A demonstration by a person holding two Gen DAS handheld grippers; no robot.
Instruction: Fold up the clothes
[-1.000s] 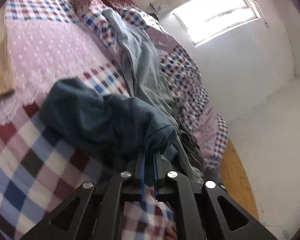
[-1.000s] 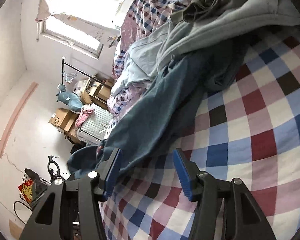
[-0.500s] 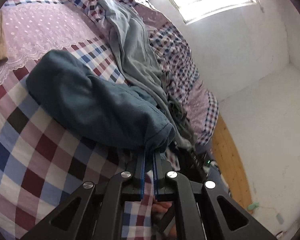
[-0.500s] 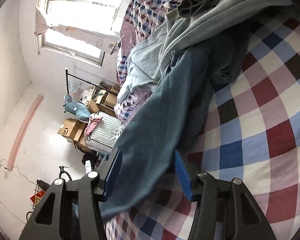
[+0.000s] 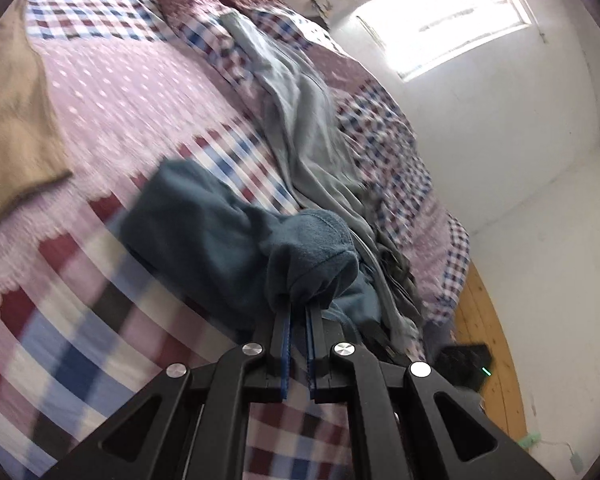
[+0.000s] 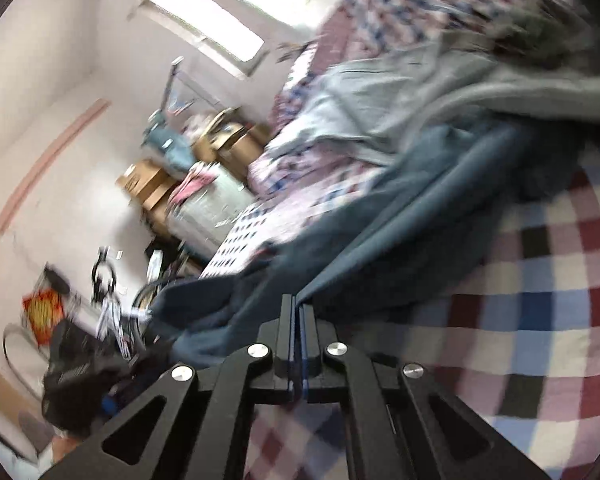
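Note:
A dark teal garment [image 5: 220,240] lies bunched on the checked bedspread [image 5: 80,340]. My left gripper [image 5: 298,312] is shut on a rolled end of it, with the cloth puffed over the fingertips. In the right wrist view the same teal garment [image 6: 400,220] stretches away toward the upper right, and my right gripper [image 6: 298,308] is shut on its near edge. A light grey-blue garment [image 5: 300,120] lies long and crumpled beside the teal one, and it shows again as the grey-blue garment [image 6: 400,92] above the teal cloth. Both views are motion-blurred.
A tan cloth [image 5: 12,120] covers the bed's far left. The wooden floor [image 5: 488,340] runs along the bed's right side below a white wall [image 5: 520,140]. Beyond the bed's other side stand cardboard boxes [image 6: 148,184], a suitcase [image 6: 208,208] and a bicycle [image 6: 112,300].
My right gripper, open around the teal garment before, has shut on its edge and pulled it. The left gripper stays shut on the rolled end and has shifted, bunching the cloth.

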